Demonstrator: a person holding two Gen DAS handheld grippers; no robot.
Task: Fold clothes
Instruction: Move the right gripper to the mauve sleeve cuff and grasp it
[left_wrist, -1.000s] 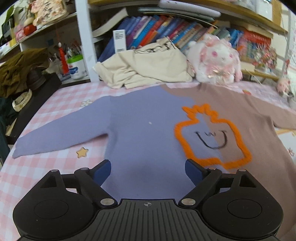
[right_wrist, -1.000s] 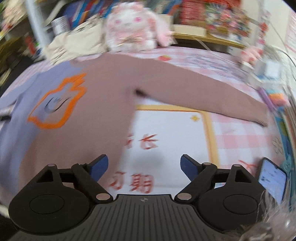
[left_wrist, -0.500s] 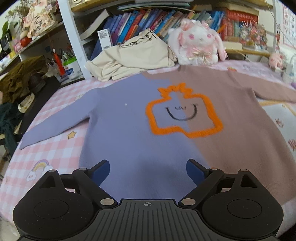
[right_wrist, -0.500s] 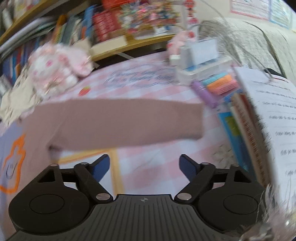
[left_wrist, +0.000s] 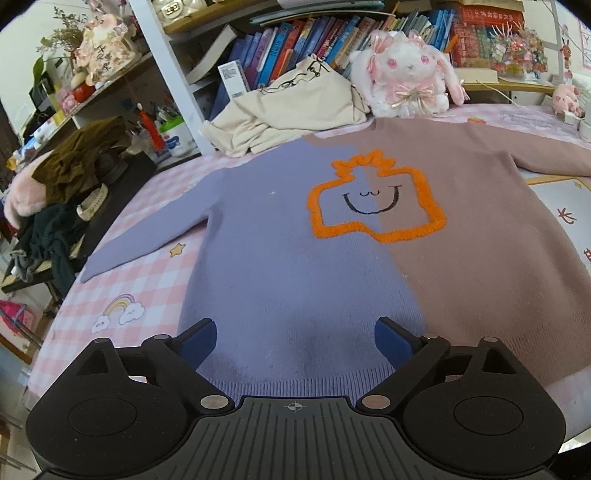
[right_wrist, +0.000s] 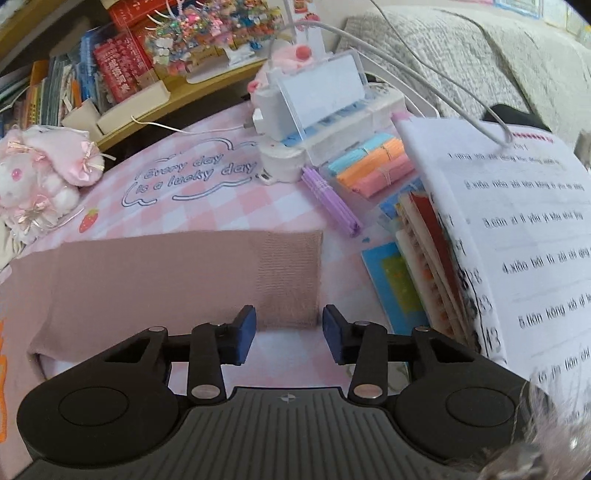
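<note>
On pink checked tablecloth (left_wrist: 147, 273), one sweater (left_wrist: 295, 258) is laid flat, front up, collar toward bookshelf, two sleeves stretched sideways. Left gripper (left_wrist: 295, 341) is held wide apart over hem. Right gripper (right_wrist: 289, 334) is part-closed, unclamped, beside brown cuff (right_wrist: 291, 273).
</note>
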